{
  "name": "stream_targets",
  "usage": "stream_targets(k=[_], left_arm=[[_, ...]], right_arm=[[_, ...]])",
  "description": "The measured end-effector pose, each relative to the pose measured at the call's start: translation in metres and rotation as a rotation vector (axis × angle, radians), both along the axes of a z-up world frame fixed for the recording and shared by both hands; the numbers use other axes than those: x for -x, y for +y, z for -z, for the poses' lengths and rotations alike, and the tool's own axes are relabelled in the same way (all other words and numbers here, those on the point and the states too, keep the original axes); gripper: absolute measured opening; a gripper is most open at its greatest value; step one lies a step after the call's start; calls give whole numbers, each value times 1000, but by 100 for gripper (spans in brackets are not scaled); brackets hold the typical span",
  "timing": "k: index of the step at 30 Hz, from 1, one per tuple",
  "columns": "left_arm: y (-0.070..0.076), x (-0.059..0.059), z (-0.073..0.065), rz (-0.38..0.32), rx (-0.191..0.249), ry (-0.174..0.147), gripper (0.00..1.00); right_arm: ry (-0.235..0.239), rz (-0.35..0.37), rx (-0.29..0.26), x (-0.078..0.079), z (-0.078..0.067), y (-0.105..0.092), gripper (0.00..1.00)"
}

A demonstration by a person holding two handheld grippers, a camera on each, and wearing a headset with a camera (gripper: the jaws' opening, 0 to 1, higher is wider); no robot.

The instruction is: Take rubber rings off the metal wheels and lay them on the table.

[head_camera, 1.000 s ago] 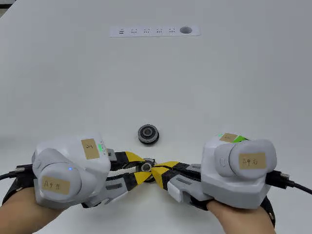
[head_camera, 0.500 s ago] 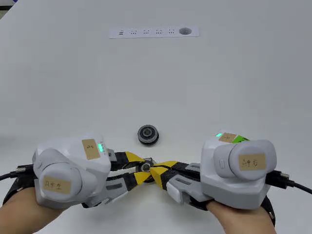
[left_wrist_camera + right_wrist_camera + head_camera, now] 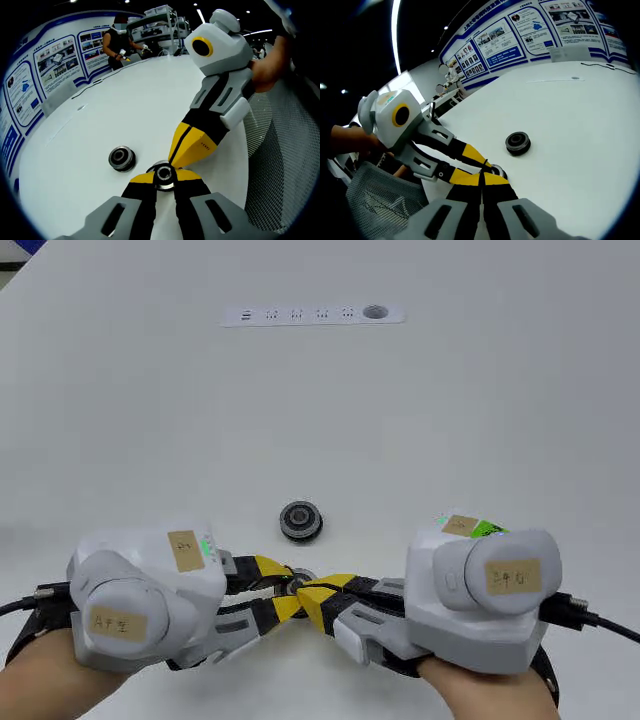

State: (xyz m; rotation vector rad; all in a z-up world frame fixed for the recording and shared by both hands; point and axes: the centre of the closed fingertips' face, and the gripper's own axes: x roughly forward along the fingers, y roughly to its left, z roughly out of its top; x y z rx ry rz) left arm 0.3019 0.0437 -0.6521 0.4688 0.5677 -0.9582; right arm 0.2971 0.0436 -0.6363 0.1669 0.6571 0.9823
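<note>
Nearest us, the left gripper (image 3: 292,588) clamps a small metal wheel (image 3: 164,175) between its yellow tips, over the white table (image 3: 480,420). The right gripper (image 3: 483,178) comes in from the right and meets that wheel's edge with its jaws drawn almost together; we cannot tell whether they pinch anything. Farther out, a second wheel (image 3: 301,521) with a dark rim lies on the table, apart from both grippers. A white power strip (image 3: 312,314) sits at the far side
</note>
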Motion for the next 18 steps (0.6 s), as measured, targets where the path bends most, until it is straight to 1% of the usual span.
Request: stream_targets(k=[5, 8, 10, 13, 18], left_arm=[[0, 0, 0, 0, -5, -3, 13], [-1, 0, 0, 0, -11, -7, 13], [-1, 0, 0, 5, -16, -15, 14], [0, 0, -1, -1, -15, -17, 14], [0, 0, 0, -19, -11, -3, 14]], right_arm=[[5, 6, 1, 1, 1, 0, 1], [11, 11, -3, 0, 1, -1, 1], [16, 14, -6, 0, 1, -1, 1], [23, 19, -9, 0, 2, -1, 1], [49, 33, -18, 1, 4, -3, 2]])
